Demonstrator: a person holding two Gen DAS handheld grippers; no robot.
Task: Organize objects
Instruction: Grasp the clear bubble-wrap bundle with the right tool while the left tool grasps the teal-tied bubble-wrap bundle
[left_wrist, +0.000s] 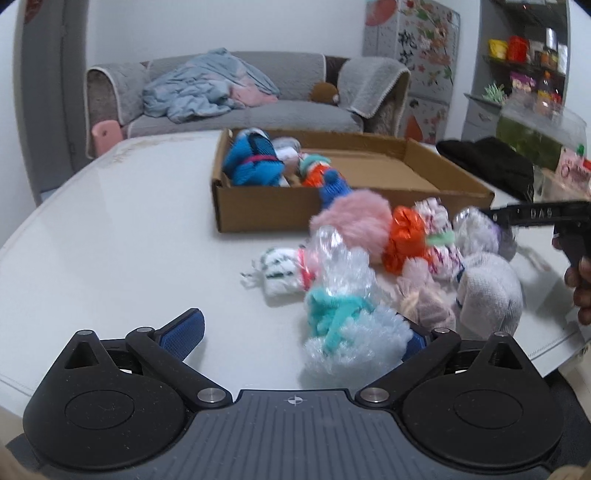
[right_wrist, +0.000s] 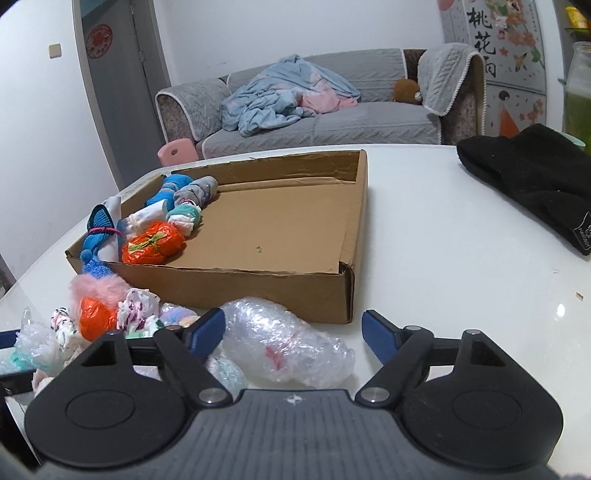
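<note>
Left claw (left_wrist: 306, 330) wide, its right pad hidden behind a fluffy white bundle (left_wrist: 354, 336), contact unclear, right claw (right_wrist: 293, 328) part-open around a bubble-wrap bundle (right_wrist: 288, 347) on the worktop (right_wrist: 461, 266), grip uncertain, cardboard box (right_wrist: 258, 284) beyond, pile blurred.

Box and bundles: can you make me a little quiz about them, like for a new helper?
1. True or false: the box is packed full.
2. What lies between the right tool's fingers? A) a bubble-wrap bundle B) a spoon C) a book
3. What colour is the cloth lying on the table apart from the box?
Key: 1 false, most of its floor is bare; 2 A; 3 black.
</note>
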